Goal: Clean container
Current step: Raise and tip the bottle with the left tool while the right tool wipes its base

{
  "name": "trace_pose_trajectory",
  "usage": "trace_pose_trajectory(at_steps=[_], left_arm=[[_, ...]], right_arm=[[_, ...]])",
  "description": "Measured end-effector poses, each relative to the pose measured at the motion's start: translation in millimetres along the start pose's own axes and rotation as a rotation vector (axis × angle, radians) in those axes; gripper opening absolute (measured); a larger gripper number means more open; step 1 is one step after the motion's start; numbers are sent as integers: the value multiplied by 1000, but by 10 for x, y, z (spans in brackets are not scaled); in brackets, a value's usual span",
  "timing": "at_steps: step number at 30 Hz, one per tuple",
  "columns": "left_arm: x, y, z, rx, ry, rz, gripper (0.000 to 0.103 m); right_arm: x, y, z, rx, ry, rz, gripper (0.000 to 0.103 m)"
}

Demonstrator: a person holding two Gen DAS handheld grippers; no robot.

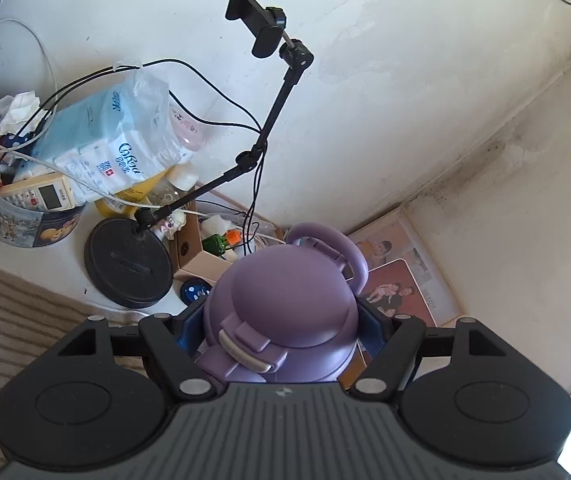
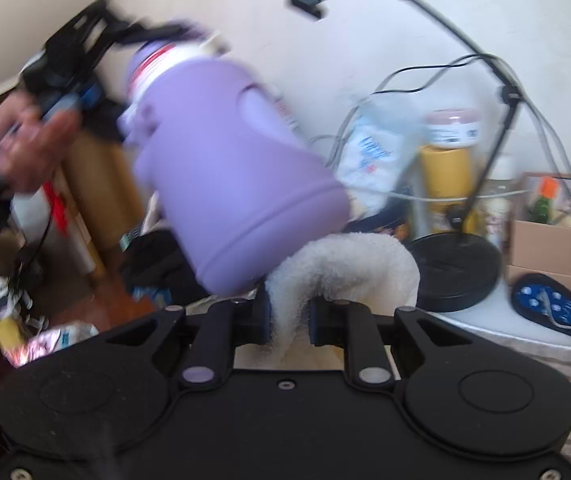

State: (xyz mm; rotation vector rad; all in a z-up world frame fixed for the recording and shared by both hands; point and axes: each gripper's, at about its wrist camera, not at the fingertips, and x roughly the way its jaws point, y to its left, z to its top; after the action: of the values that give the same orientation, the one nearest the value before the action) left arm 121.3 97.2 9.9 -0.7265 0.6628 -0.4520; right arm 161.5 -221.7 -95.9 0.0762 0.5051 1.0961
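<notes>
We hold the purple bottle [image 1: 285, 312] by its lid end in the left gripper [image 1: 281, 336]; in the left wrist view it fills the lower centre of the frame, its domed cap and carry loop facing the camera, and the jaws press against both sides of the neck. In the right wrist view the same bottle [image 2: 229, 184] hangs in the upper left and centre, tilted, its base pointing down toward the lower centre, clear of the tabletop [image 2: 497, 326].

The right gripper [image 2: 289, 322] is clenched on a white fluffy cloth [image 2: 345, 268], which bulges up just above the jaws at the lower centre of that view. The cloth sits right at the bottle's bottom edge (the blur keeps us from telling whether it touches or is only just beside).

We judge the cleaning to be under way and not finished: both tools are in place and the cloth is at the base. The sides, the neck and the cap look unwiped from here, though no dirt or wet marks show, so we cannot say how much is truly done. Setting the bottle back down also remains.
</notes>
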Motion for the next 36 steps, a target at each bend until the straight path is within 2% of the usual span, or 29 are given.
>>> trace_pose_trajectory(at_steps=[5, 8, 17, 19, 24, 30, 36], left_arm=[[-5, -189, 1, 154, 8, 13, 74], [-13, -326, 7, 240, 13, -5, 74], [-56, -546, 54, 363, -28, -62, 75], [-53, -556, 44, 396, -32, -87, 75], [-33, -630, -11, 496, -54, -91, 74], [-30, -622, -24, 423, -145, -50, 73], [-29, -539, 24, 380, -152, -41, 73]], right_arm=[[52, 51, -29, 13, 5, 14, 17], [88, 111, -7, -16, -6, -12, 17], [-5, 246, 139, -101, -52, -13, 16], [-26, 286, 147, -134, -53, -28, 16], [-63, 325, 192, -190, -35, -43, 16], [-72, 226, 194, -143, -73, -32, 16], [124, 258, 157, -221, -45, -38, 16]])
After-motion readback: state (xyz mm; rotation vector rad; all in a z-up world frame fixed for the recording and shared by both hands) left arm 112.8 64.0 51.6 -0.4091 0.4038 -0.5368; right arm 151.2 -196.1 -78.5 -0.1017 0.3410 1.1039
